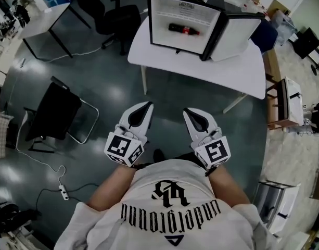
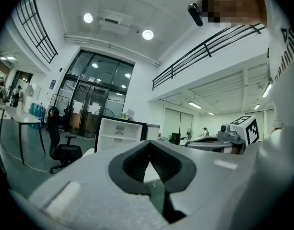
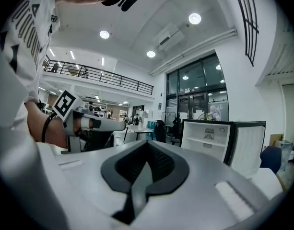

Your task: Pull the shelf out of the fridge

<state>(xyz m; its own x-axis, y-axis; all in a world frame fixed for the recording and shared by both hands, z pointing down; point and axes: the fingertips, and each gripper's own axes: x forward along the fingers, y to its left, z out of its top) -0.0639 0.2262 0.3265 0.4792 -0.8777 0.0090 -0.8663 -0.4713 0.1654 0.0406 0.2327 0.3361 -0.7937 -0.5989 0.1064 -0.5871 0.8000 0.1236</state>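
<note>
Approach is the step in hand, as I judge it: the left tongs (image 1: 147, 106) and the right tongs (image 1: 187, 112) are held side by side in front of the person's chest, well short of the fridge (image 1: 186, 20). It stands on a white table (image 1: 242, 72) straight ahead of both tips, its door (image 1: 237, 35) swung open toward the right tongs' side. Each pair is closed tip to tip and empty; each one's own view shows its jaws meeting with nothing between them. The shelf (image 3: 204, 140) sits inside the fridge, a white board across the open compartment, beyond the right tongs' tips and a little to their right. A dark bottle (image 1: 183, 30) with a red label lies inside too, though whether it rests on the shelf or on the floor below I cannot tell. No pull has begun. The next move calls for carrying the tongs forward over the table, opening at least one pair, and closing on the shelf's front edge; the bottle may roll as the shelf slides.
</note>
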